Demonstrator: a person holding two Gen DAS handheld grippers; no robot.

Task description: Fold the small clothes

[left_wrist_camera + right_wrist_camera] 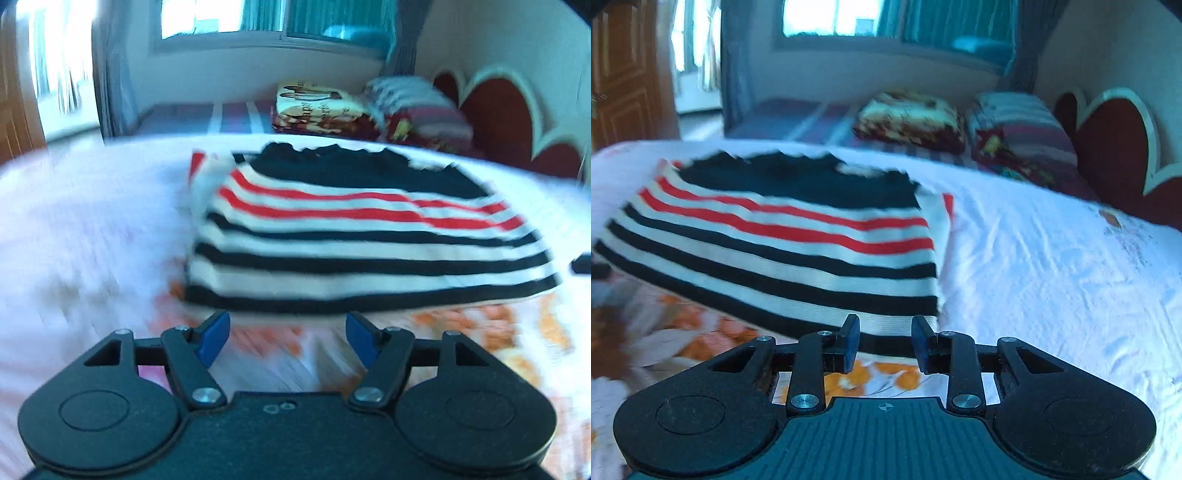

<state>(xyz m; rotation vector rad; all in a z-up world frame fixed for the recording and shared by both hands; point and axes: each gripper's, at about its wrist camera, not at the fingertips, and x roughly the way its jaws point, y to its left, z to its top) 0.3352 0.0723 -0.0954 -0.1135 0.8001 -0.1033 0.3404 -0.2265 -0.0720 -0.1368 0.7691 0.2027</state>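
A small striped sweater (362,236), white with black and red stripes and a black top part, lies flat on the bed; it also shows in the right wrist view (790,240). My left gripper (288,338) is open and empty, just short of the sweater's near hem, toward its left corner. My right gripper (885,343) is open with a narrower gap, its blue pads (851,343) at the near hem by the sweater's right corner. Nothing is held. The left wrist view is blurred by motion.
The sweater lies on a white sheet with an orange flower print (1052,266). Folded blankets (912,118) and pillows (1019,122) lie behind it. A red heart-shaped headboard (1115,147) stands at the right, a window (831,18) at the back.
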